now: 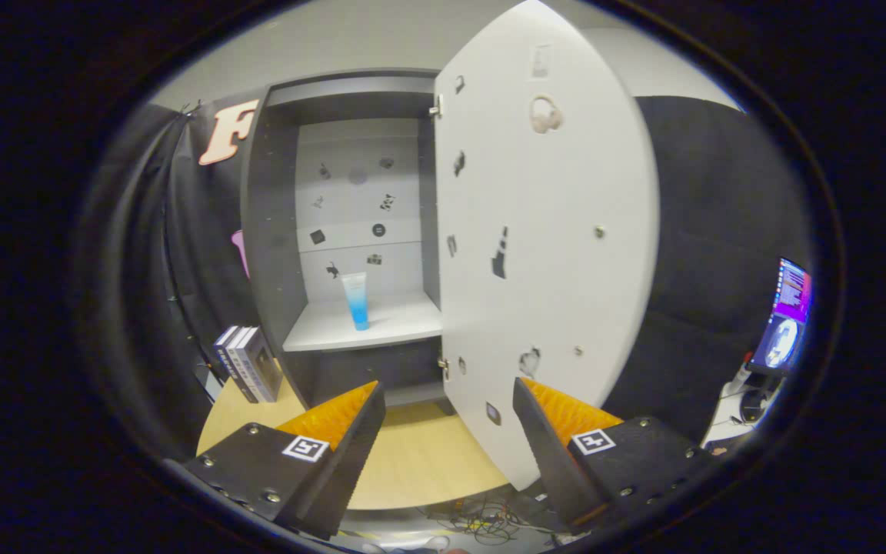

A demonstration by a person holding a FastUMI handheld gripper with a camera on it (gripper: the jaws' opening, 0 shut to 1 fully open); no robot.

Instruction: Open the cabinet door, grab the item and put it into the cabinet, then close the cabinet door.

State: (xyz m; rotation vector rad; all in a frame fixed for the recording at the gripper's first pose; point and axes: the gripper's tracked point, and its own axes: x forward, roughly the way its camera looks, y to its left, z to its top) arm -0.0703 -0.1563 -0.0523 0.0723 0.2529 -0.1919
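The grey cabinet point(274, 254) stands on a wooden table, and its white door point(551, 254) is swung wide open toward me on the right side. A blue and white tube point(355, 300) stands upright on the cabinet's shelf point(397, 323), well beyond my fingers. My gripper point(447, 415) is open and holds nothing. The door's lower edge hangs just ahead of my right finger point(558, 431). My left finger point(343, 431) hovers over the tabletop in front of the cabinet.
Several books point(247, 363) lean beside the cabinet's left wall on the wooden table point(412, 462). A lit screen point(785, 323) stands far to the right. Cables point(489, 523) lie on the floor below the table's near edge.
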